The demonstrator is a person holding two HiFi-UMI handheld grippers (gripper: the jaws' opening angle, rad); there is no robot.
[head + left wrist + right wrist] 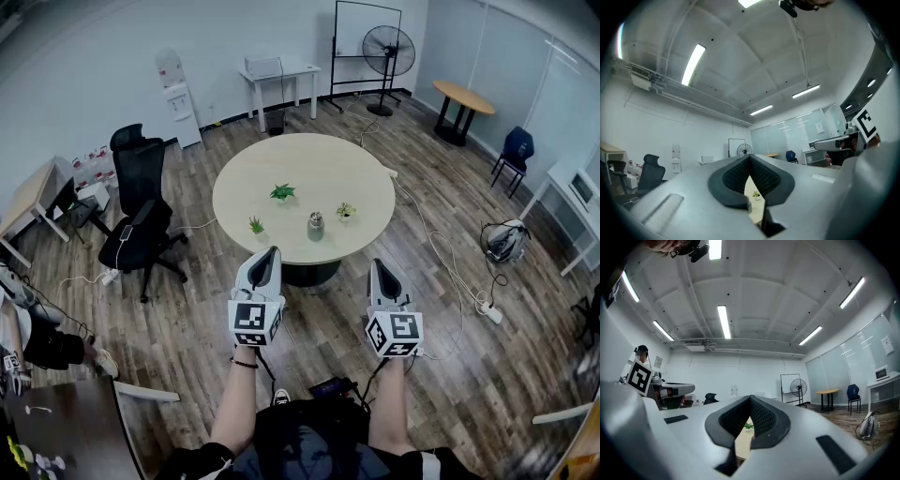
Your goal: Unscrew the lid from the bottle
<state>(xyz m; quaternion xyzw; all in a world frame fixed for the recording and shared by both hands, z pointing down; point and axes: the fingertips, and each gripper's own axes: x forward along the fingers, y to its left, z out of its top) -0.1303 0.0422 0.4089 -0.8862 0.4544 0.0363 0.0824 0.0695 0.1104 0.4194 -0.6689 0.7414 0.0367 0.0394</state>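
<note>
Bottle (316,226) stands upright on the round table (309,164), near the front edge, between the left plant (256,225) and the right plant (346,211). At the far left I see a black office chair (141,211) beside the table. My left gripper (267,253) has its jaws pressed together with nothing between them, well apart from the bottle. My right gripper (379,265) is also closed and empty.

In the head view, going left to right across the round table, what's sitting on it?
Small plant at the near left → larger plant farther back → bottle → small plant at the right.
</note>
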